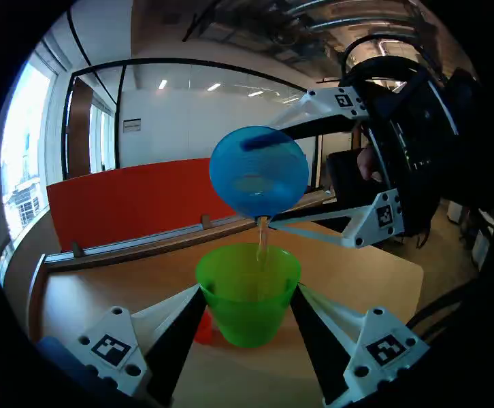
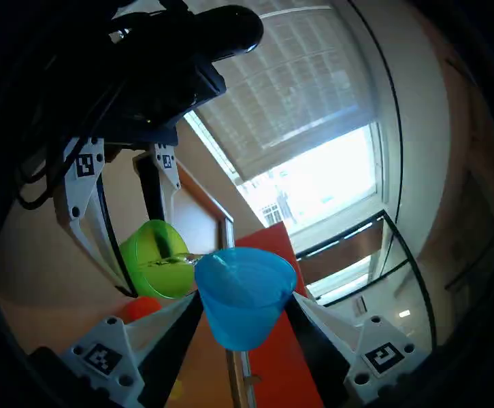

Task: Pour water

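My left gripper point(image 1: 247, 313) is shut on a green cup point(image 1: 248, 294), held upright above the wooden table point(image 1: 356, 272). Above it, the right gripper point(image 1: 294, 170) holds a blue cup point(image 1: 259, 170) tipped toward me, and a thin stream of water point(image 1: 263, 239) falls from its rim into the green cup. In the right gripper view, the right gripper point(image 2: 245, 314) is shut on the blue cup point(image 2: 243, 296), tilted sideways, and water point(image 2: 175, 260) runs from its lip into the green cup point(image 2: 153, 258), which the left gripper point(image 2: 128, 224) clamps.
A small red-orange object point(image 1: 203, 328) lies on the table just left of the green cup, also seen as an orange object point(image 2: 138, 309). A red partition point(image 1: 131, 197) stands behind the table's rear rail. A hand point(image 1: 366, 163) holds the right gripper. Windows are at the left.
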